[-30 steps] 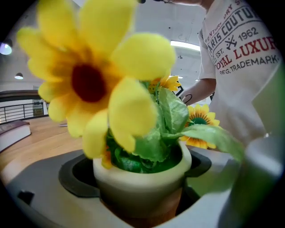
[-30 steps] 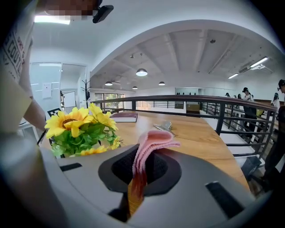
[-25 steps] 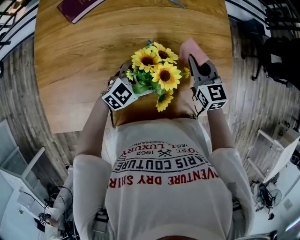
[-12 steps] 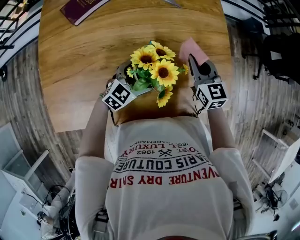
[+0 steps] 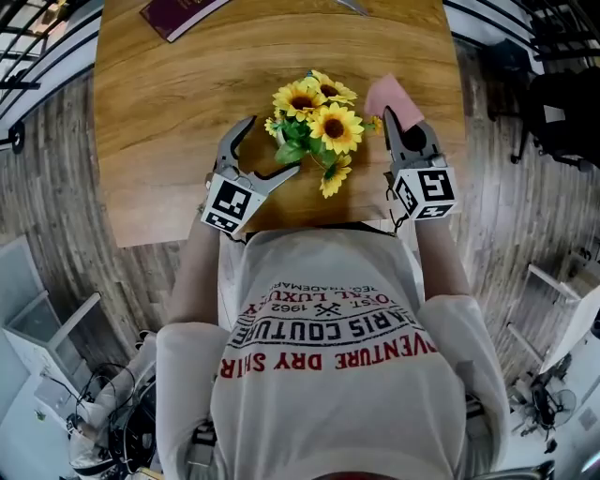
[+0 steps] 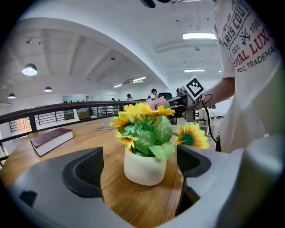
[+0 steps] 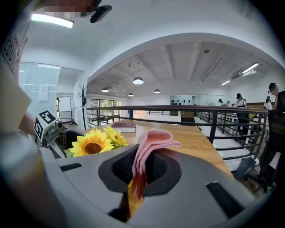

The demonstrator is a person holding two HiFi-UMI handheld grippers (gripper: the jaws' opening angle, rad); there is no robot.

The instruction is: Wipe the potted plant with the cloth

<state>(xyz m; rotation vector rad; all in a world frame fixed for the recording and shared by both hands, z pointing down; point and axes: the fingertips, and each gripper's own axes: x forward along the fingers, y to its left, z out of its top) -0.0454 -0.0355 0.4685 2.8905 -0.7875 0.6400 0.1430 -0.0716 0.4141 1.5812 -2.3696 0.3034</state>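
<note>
A potted plant with yellow sunflowers stands on the wooden table near its front edge. Its white pot shows in the left gripper view but is hidden under the blooms in the head view. My left gripper is open just left of the plant, and the pot sits a little beyond its spread jaws without touching them. To the right of the flowers, my right gripper is shut on a folded pink cloth, which sticks up past the jaws.
A dark red book lies at the table's far left corner, and a small metal item at the far edge. A railing runs beyond the table. The person's body is close against the front edge.
My left gripper has opened and drawn back to the left, away from the pot. The right gripper has kept its place with the cloth in it.
</note>
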